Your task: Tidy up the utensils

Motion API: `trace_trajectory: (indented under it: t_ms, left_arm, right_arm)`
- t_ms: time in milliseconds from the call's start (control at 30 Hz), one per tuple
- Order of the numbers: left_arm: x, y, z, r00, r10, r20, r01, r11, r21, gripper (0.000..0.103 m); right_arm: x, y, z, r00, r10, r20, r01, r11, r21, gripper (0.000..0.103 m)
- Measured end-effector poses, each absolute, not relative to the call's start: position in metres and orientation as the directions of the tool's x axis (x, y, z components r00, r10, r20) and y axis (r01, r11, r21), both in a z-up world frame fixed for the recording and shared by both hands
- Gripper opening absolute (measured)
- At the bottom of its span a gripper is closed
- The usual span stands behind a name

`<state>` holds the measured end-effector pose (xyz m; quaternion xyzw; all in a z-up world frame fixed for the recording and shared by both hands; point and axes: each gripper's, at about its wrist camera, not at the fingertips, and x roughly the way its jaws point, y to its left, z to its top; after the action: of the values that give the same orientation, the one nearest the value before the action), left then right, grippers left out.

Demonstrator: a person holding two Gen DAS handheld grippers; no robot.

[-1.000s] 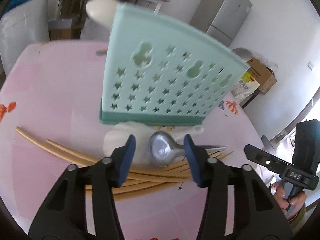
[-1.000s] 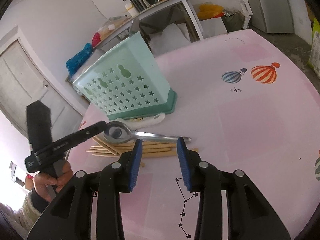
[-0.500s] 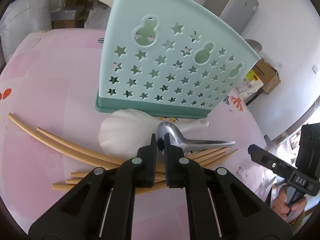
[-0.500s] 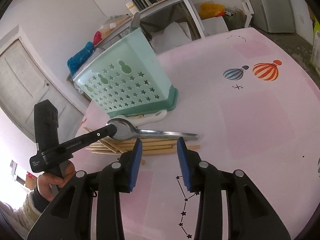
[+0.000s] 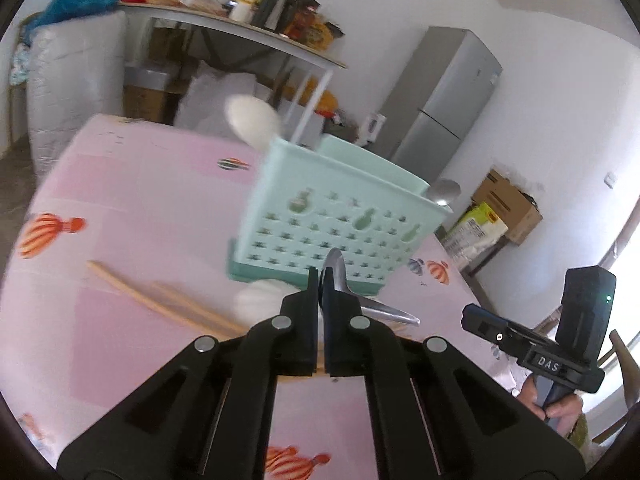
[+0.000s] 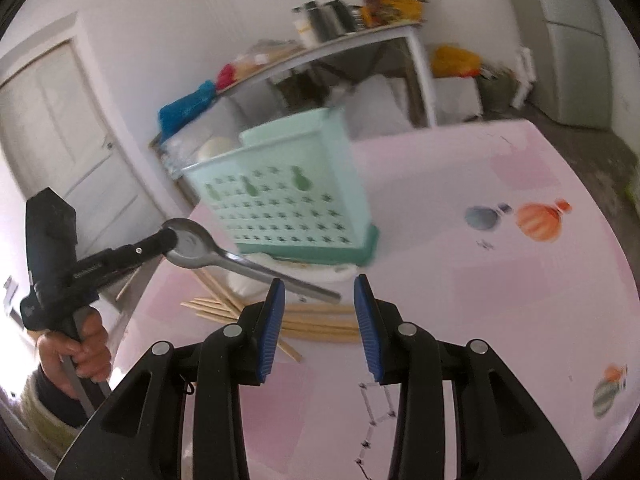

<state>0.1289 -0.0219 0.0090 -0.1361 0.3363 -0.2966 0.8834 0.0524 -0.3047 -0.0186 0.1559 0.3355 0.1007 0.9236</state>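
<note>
My left gripper [image 5: 320,280] is shut on the bowl of a metal spoon [image 5: 340,276]. The spoon is lifted off the pink table, and its handle sticks out to the right. In the right wrist view the spoon [image 6: 192,240] hangs from the left gripper [image 6: 168,238], its handle end just ahead of my right gripper [image 6: 320,308]. The right gripper is open with nothing pressed between its blue pads. Behind stands a mint-green perforated utensil holder [image 5: 340,216] [image 6: 288,204]. A white spoon [image 5: 252,120] and a metal spoon [image 5: 442,192] stick out of it. Wooden chopsticks [image 6: 312,320] and a white spoon [image 5: 260,298] lie on the table.
The pink table [image 6: 460,280] with balloon prints stretches right of the holder. A shelf [image 5: 240,24] with bottles and bags stands behind the table, and a grey fridge [image 5: 448,92] at the back right. A person's hand [image 6: 80,352] grips the left tool.
The left gripper closed on the metal spoon's bowl and raised it off the table. The right gripper rose slightly and stayed open.
</note>
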Motion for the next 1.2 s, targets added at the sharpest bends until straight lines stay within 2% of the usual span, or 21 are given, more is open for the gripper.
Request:
trace_trajectory:
  t_ms: [267, 467, 633, 767, 833, 967, 1033, 1200]
  left_arm:
    - [0.129, 0.033, 0.001, 0.638, -0.488, -0.596, 0.266, 0.866, -0.424, 0.000]
    - [0.129, 0.049, -0.007, 0.649, -0.440, -0.620, 0.219, 0.889, -0.402, 0.000]
    - [0.131, 0.058, -0.017, 0.635, -0.435, -0.638, 0.191, 0.889, -0.416, 0.000]
    - [0.130, 0.064, -0.018, 0.636, -0.420, -0.647, 0.179, 0.896, -0.406, 0.000]
    - [0.130, 0.067, -0.018, 0.640, -0.406, -0.652, 0.169, 0.902, -0.397, 0.001]
    - [0.130, 0.075, -0.014, 0.658, -0.379, -0.651, 0.147, 0.912, -0.382, 0.000]
    - [0.130, 0.078, -0.012, 0.668, -0.365, -0.649, 0.138, 0.917, -0.373, 0.000]
    - [0.130, 0.087, -0.013, 0.678, -0.352, -0.645, 0.113, 0.917, -0.382, 0.000]
  right_arm:
    - [0.120, -0.255, -0.037, 0.601, 0.423, -0.678, -0.262, 0.906, 0.333, 0.036]
    - [0.173, -0.235, -0.068, 0.496, 0.430, -0.754, -0.282, 0.901, 0.329, 0.036]
    - [0.178, -0.238, -0.068, 0.469, 0.463, -0.752, -0.296, 0.885, 0.360, 0.039]
    - [0.175, -0.238, -0.071, 0.372, 0.492, -0.787, -0.314, 0.865, 0.392, 0.041]
    - [0.172, -0.236, -0.071, 0.396, 0.459, -0.795, -0.323, 0.880, 0.348, 0.041]
    - [0.177, -0.242, -0.062, 0.468, 0.460, -0.755, -0.310, 0.885, 0.346, 0.041]
    - [0.182, -0.240, -0.061, 0.489, 0.456, -0.743, -0.317, 0.887, 0.336, 0.046]
    - [0.179, -0.229, -0.071, 0.427, 0.444, -0.788, -0.363, 0.882, 0.300, 0.055]
